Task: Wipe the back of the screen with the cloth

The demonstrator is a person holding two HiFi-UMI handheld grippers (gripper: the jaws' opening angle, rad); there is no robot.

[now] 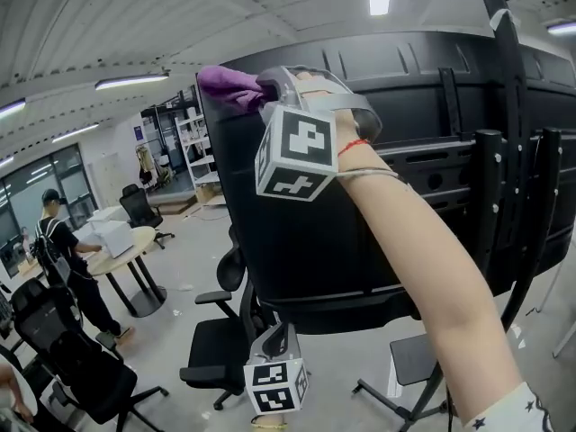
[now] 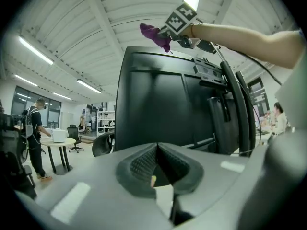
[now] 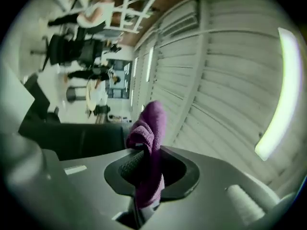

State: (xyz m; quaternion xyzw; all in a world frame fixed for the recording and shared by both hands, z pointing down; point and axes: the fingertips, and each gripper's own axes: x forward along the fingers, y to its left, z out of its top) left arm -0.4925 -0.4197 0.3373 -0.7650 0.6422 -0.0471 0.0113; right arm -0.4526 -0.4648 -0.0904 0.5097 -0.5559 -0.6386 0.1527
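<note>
Cloth [image 3: 151, 123] purple, nubbly; a bunch within right tool [image 3: 143, 169]

The back of the screen [image 1: 288, 232] is, on its left half, a broad smooth panel, free to sweep across. Rightward the mounting bracket [image 1: 423, 156] and the upright stand posts [image 1: 490, 201] bar the way, close against the panel. Above the top edge there is open air up to the ceiling [image 1: 108, 25]. Under the lower edge an office chair [image 1: 216, 349] crowds the gap — the left gripper [image 1: 281, 331] hangs near it. Leftward, open floor [image 1: 193, 250] reaches the round tabletop [image 1: 135, 244]
</note>
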